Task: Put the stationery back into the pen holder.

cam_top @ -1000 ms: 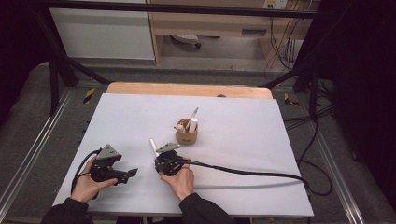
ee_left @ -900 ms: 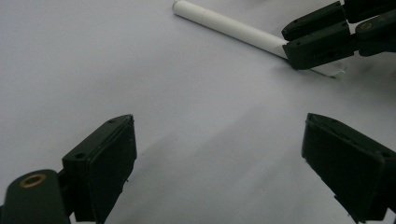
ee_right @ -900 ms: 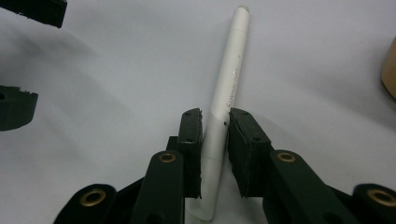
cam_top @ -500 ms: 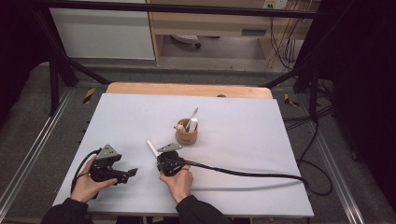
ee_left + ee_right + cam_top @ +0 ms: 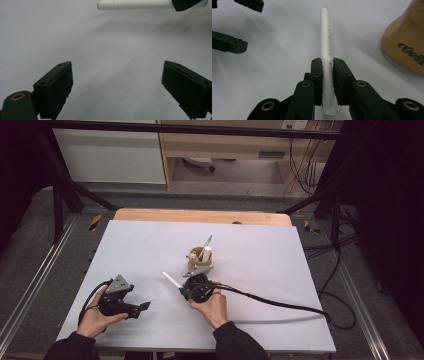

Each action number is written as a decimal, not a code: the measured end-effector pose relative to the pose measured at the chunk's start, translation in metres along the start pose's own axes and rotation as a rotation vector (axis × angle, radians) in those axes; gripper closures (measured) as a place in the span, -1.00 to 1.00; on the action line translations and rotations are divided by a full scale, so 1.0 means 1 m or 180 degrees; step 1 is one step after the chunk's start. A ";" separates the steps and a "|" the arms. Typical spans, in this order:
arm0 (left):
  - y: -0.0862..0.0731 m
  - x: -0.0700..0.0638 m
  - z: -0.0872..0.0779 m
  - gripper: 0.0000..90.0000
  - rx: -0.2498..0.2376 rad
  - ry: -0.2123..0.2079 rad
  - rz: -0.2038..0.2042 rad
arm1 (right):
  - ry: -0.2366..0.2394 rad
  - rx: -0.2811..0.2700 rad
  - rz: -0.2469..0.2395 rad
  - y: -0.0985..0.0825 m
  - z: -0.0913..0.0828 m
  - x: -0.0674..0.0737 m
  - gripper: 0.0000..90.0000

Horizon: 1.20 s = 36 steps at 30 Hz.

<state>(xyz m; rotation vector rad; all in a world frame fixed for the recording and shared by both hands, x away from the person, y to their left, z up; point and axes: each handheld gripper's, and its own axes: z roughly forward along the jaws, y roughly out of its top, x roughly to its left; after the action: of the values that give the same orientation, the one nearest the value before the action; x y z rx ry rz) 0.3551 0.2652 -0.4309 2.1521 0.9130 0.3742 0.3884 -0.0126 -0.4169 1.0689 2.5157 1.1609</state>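
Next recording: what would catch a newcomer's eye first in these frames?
First, the white pen clamped between the right gripper's black jaws, its length sticking out ahead, close to the middle of the white table. Just beyond it stands a tan wooden holder with a white pen and a thin silvery utensil poking up. The left gripper waits near the table's front left, jaws wide apart with nothing between them.

Right tongs [image 5: 327, 66] clamped tight; left tongs [image 5: 117, 82] spread wide.
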 end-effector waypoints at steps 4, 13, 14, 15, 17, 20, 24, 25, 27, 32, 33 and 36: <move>0.005 -0.007 0.004 -0.78 0.0017 -0.0040 0.0206 | 0.0252 0.0110 -0.0092 -0.004 -0.016 -0.017 0.76; 0.029 -0.038 0.013 -0.78 0.0021 -0.0084 0.0902 | 0.0592 0.0300 -0.0276 -0.015 -0.043 -0.042 0.76; 0.032 -0.041 0.016 -0.78 0.0028 -0.0106 0.0973 | 0.0624 0.0335 -0.0286 -0.016 -0.045 -0.043 0.76; 0.035 -0.045 0.018 -0.78 0.0037 -0.0116 0.1057 | 0.0656 0.0346 -0.0290 -0.017 -0.048 -0.044 0.76; 0.042 -0.053 0.023 -0.78 0.0063 -0.0146 0.1231 | 0.0692 0.0388 -0.0310 -0.019 -0.053 -0.047 0.76; 0.051 -0.064 0.031 -0.78 0.0090 -0.0160 0.1488 | 0.0726 0.0444 -0.0343 -0.021 -0.059 -0.049 0.76; 0.063 -0.077 0.040 -0.77 0.0108 -0.0212 0.1713 | 0.0748 0.0464 -0.0397 -0.022 -0.066 -0.049 0.76; 0.066 -0.080 0.043 -0.76 0.0110 -0.0215 0.1784 | 0.0773 0.0469 -0.0410 -0.022 -0.067 -0.050 0.76; 0.070 -0.084 0.047 -0.72 0.0135 -0.0259 0.1899 | 0.0798 0.0458 -0.0433 -0.022 -0.069 -0.049 0.76; 0.080 -0.094 0.057 -0.63 0.0141 -0.0260 0.2193 | 0.0785 0.0500 -0.0467 -0.022 -0.073 -0.049 0.76; 0.081 -0.096 0.058 -0.61 0.0124 -0.0258 0.2233 | 0.0793 0.0502 -0.0471 -0.022 -0.073 -0.050 0.76; 0.085 -0.102 0.060 -0.54 0.0077 -0.0259 0.2385 | 0.0798 0.0492 -0.0446 -0.022 -0.075 -0.052 0.76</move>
<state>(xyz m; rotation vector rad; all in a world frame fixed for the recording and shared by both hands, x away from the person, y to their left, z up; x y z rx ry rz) 0.3563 0.1213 -0.4057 2.4494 0.0288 0.6272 0.3822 -0.1021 -0.3888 0.8055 2.8612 1.1403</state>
